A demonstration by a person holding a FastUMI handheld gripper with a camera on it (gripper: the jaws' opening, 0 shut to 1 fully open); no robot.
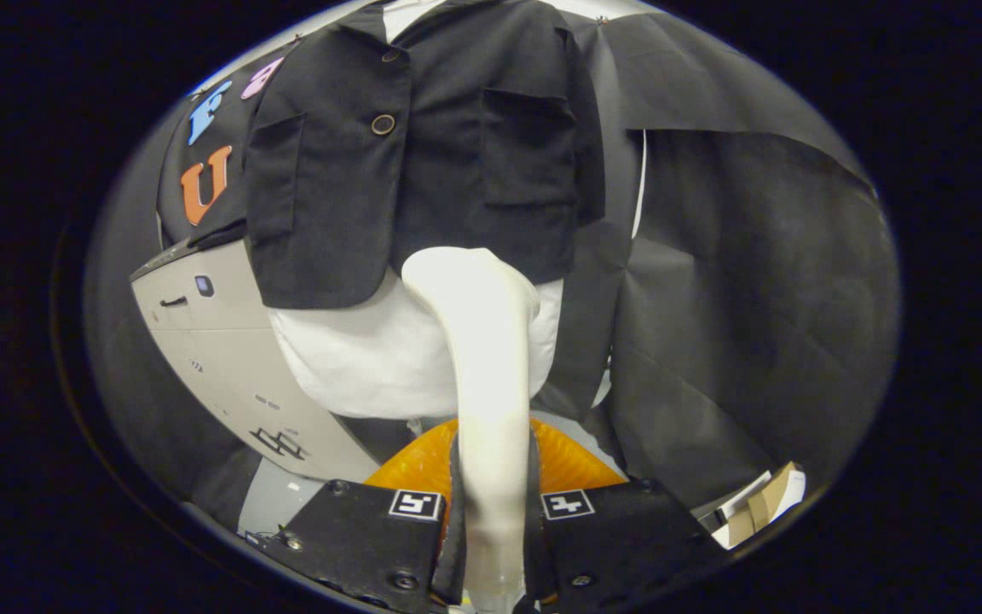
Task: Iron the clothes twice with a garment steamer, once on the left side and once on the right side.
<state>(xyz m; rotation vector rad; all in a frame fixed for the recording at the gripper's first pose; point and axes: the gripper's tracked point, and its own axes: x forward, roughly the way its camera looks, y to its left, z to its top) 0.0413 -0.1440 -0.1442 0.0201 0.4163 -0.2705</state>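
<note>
Panel: you have a flat pale grey panel (227, 358) with a small dark handle, leaning at the left.
Dome: a ribbed orange plastic dome (568, 460) sits near you, low in the middle.
Cardboard: folded brown and white cardboard pieces (759, 507) lie at your near right, against the cloth wall.

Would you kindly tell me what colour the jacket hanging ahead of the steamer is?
Black, with brown buttons: the jacket shows best in the gripper view, beyond the steamer clamped in the hand-held gripper.
</note>
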